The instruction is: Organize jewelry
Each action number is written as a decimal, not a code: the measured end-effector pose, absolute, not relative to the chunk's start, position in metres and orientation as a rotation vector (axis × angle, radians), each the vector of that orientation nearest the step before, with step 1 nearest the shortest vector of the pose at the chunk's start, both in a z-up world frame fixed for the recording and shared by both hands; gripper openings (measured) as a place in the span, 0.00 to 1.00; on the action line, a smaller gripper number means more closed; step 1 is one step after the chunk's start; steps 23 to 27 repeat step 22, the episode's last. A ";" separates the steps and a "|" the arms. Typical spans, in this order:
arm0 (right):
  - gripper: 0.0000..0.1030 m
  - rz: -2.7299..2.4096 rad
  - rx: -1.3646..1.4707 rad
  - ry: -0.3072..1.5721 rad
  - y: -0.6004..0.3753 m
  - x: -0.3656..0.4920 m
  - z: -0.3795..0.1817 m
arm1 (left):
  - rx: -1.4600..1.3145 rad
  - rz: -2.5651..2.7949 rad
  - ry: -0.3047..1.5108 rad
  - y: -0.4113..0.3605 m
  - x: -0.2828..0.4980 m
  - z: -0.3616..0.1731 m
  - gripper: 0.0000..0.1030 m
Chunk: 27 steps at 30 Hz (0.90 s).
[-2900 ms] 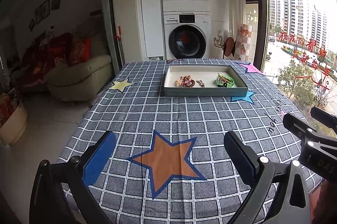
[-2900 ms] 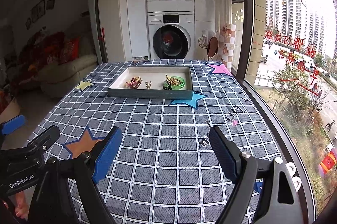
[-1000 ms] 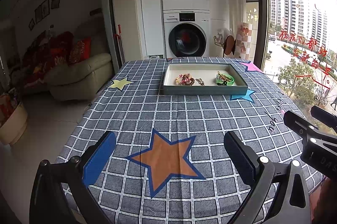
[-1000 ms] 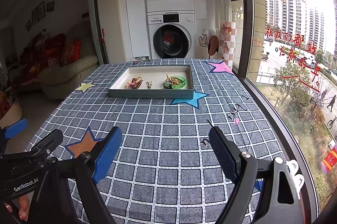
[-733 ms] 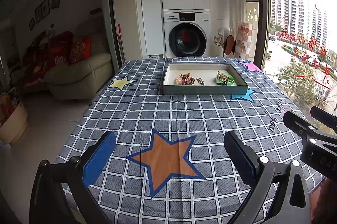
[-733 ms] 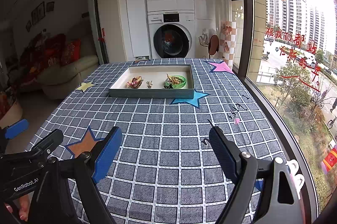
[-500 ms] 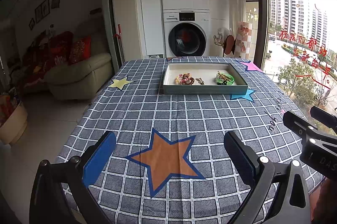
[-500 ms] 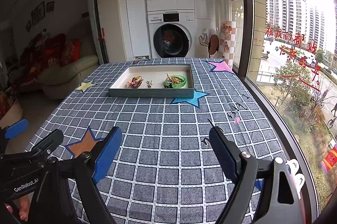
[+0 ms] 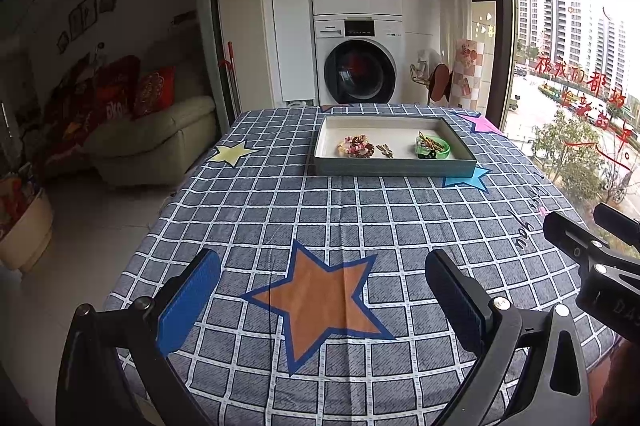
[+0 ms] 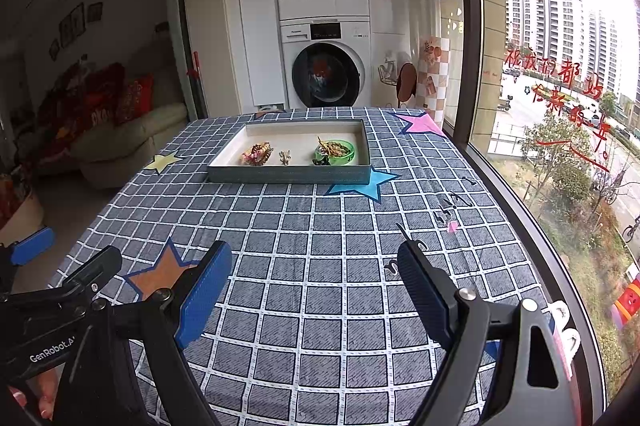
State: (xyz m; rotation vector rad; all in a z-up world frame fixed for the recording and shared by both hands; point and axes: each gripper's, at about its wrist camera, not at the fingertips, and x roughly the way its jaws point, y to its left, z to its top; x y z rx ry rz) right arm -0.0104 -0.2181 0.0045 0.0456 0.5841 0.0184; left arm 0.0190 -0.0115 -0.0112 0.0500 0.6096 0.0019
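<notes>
A: Largest first. Table under a blue-grey checked cloth (image 9: 328, 210) with sewn-on stars; the orange star (image 9: 320, 300) lies at the near end, right below the left gripper.

B: Next, the tray?

A: Shallow grey rectangular tray with a white floor (image 9: 394, 168), at the far end of the cloth, well apart from both tools. A blue star (image 10: 362, 184) pokes out from under its near right corner.

B: Grippers?

A: Left gripper (image 9: 320, 300): jaws spread wide, nothing between them, hanging over the near end of the cloth. Right gripper (image 10: 312, 298): the same, wide apart and empty, over bare checks.

B: And the jewelry?

A: All inside the tray. Round green dish (image 9: 434, 147) at the right, with gold-coloured pieces heaped in it. A pink-and-brown beaded cluster (image 9: 356, 147) at the left. A small gold-toned piece (image 9: 385, 151) between them; too small to tell what it is.

B: Loose bits?

A: A few small dark pieces (image 10: 452, 206) on the cloth toward the right edge, too tiny to identify.
</notes>
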 end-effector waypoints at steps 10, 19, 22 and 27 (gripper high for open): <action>0.85 0.019 0.050 0.590 -0.217 -0.011 0.001 | 0.042 0.004 0.618 -0.012 0.021 -0.011 1.00; 0.85 0.020 0.053 0.593 -0.217 -0.011 0.000 | 0.039 -0.009 0.612 -0.013 0.022 -0.013 1.00; 0.85 0.021 0.053 0.593 -0.217 -0.011 -0.001 | 0.036 -0.010 0.616 -0.012 0.022 -0.013 1.00; 0.85 0.021 0.053 0.593 -0.217 -0.011 -0.001 | 0.036 -0.010 0.616 -0.012 0.022 -0.013 1.00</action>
